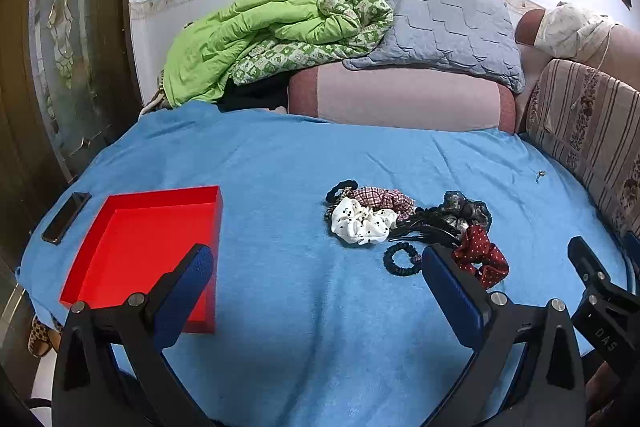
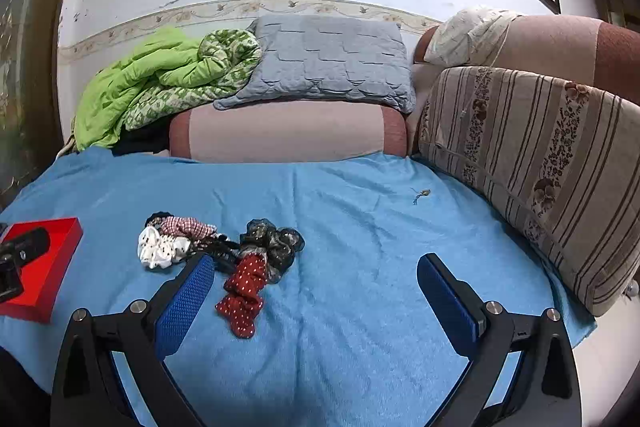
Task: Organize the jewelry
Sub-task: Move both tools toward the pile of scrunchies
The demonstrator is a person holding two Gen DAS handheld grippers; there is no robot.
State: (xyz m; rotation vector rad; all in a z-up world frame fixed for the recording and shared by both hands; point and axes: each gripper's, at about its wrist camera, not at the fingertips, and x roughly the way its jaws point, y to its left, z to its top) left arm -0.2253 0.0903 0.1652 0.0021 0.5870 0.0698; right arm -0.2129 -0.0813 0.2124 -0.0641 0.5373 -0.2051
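Observation:
A pile of hair accessories lies on the blue cloth (image 1: 280, 167): a white dotted scrunchie (image 1: 362, 225), a plaid one (image 1: 382, 198), a dark lace one (image 1: 466, 209), a red dotted one (image 1: 480, 255), a black hair tie (image 1: 400, 259) and black clips (image 1: 428, 227). An empty red tray (image 1: 120, 247) sits to the left. My left gripper (image 1: 316, 267) is open and empty, hovering before the pile. My right gripper (image 2: 316, 275) is open and empty, right of the red scrunchie (image 2: 244, 291) and the white one (image 2: 160, 249). The tray's corner (image 2: 60, 247) shows at left.
A black phone (image 1: 66, 217) lies left of the tray. A small charm (image 1: 540, 175) lies at the right on the cloth (image 2: 360, 207). Pillows, a green quilt (image 1: 240, 39) and a striped cushion (image 2: 540, 167) bound the back and right.

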